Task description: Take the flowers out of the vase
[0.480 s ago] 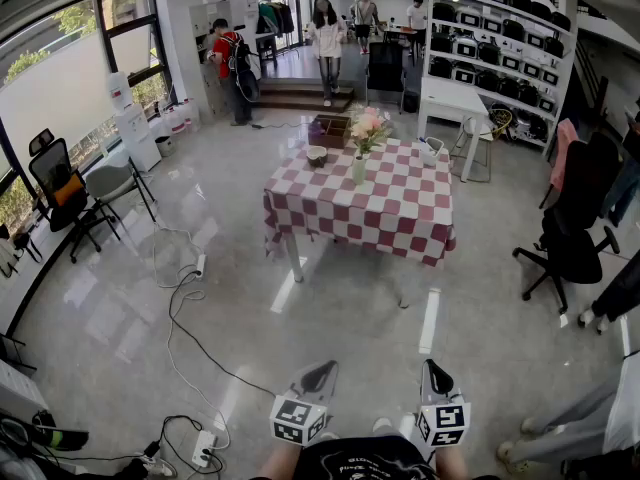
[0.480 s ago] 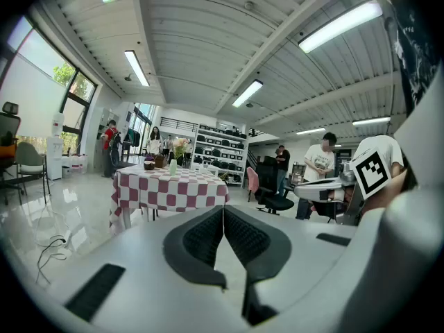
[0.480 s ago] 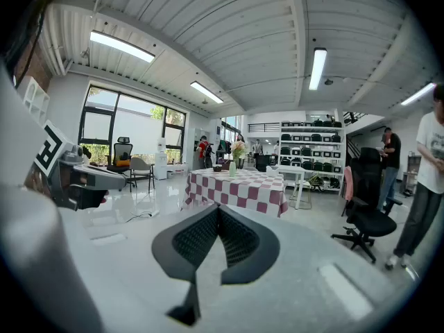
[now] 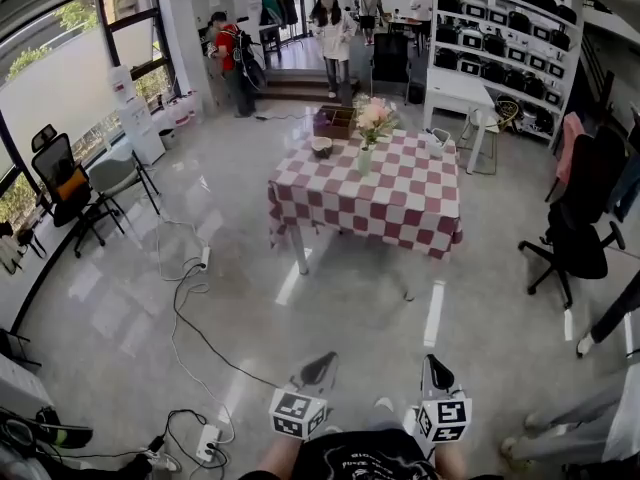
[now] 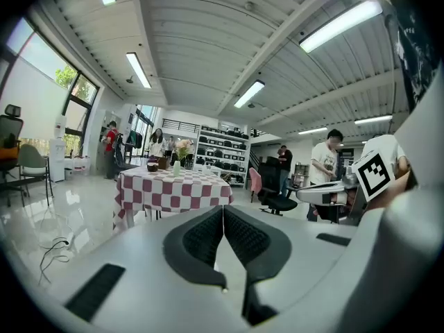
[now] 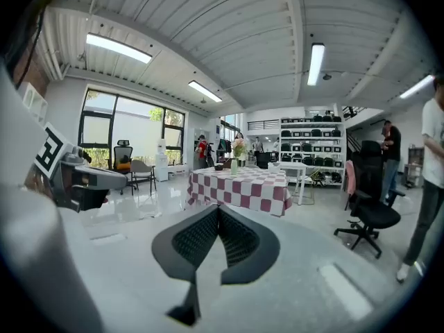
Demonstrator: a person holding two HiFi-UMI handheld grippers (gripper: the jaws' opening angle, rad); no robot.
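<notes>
So both grippers are down at the bottom of the head view, nowhere near the table. The left gripper (image 4: 318, 370) has its fingers pressed flat together with the tips meeting. Its own view shows the two black ribbed pads closed into one line with nothing between them. Same deal with the right gripper (image 4: 437, 374): pads touching, completely empty. Both point forward across the floor (image 4: 330, 308) and a bit down, side by side with a gap between them.

The flowers (image 4: 375, 115), a pink and pale bunch, stand upright in the vase (image 4: 365, 158), which is a small pale one. The vase sits on the table (image 4: 410, 208) with the red-and-white checked cloth, toward the far edge and left of the middle. Just left of it is a dark bowl (image 4: 321, 148), and behind that a brown box (image 4: 334, 123) near the far corner. The table is well apart from the grippers, with a stretch of shiny grey floor in between.

Around the room, a cable (image 4: 190, 313) snakes over the floor on the left down to a power strip (image 4: 207, 444). A black office chair (image 4: 572, 230) stands right of the table, and a chair with an orange back (image 4: 62, 180) is over on the left side. White shelves (image 4: 505, 28) full of dark boxes run along the back. A few people stand back there, including a person in a white top (image 4: 333, 30) and a person in red (image 4: 226, 53).
</notes>
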